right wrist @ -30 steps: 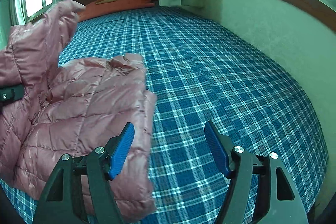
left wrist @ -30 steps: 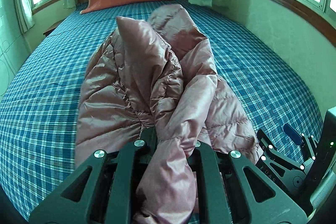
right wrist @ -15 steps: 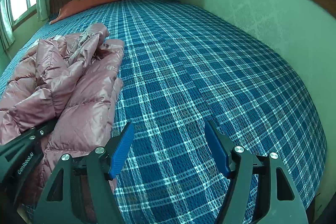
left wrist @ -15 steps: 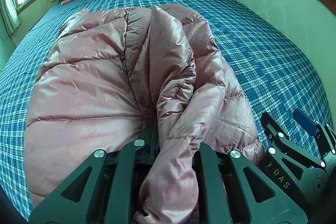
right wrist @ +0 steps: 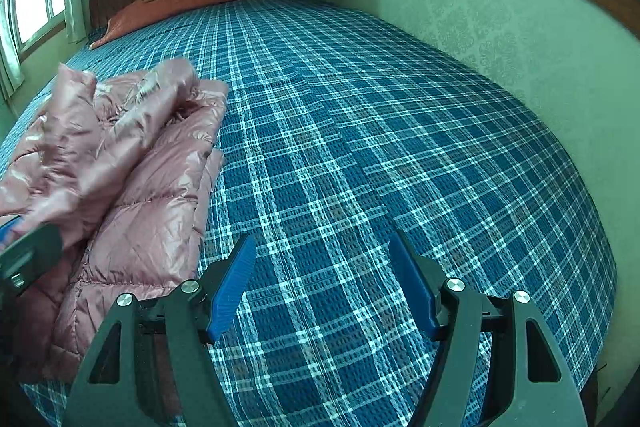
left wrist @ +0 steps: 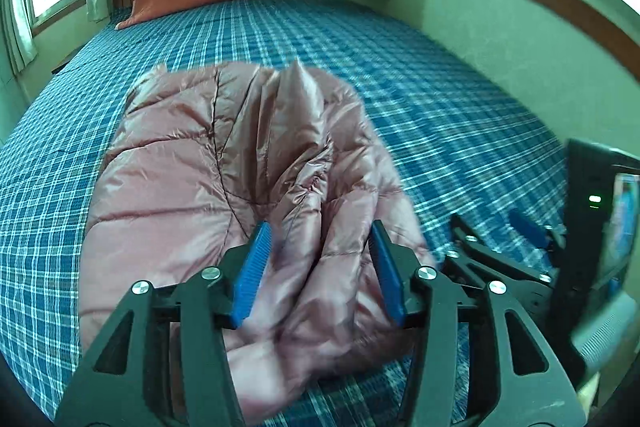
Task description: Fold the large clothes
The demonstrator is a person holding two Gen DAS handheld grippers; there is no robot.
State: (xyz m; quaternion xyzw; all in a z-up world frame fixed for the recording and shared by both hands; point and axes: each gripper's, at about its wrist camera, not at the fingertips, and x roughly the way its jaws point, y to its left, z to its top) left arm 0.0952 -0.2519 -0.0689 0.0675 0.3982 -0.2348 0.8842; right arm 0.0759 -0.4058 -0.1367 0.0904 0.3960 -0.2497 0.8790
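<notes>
The left gripper [left wrist: 318, 259] is opening above the pink puffer jacket [left wrist: 224, 179] lying bunched on the blue plaid bedspread [right wrist: 360, 147], while the right gripper [right wrist: 322, 283] hovers spread over bare bedspread beside it.

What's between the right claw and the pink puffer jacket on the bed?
Nothing visible. The right claw hangs open over bare blue plaid bedspread, and the shiny pink quilted puffer jacket lies just to its left, with only open bedspread between them.
</notes>
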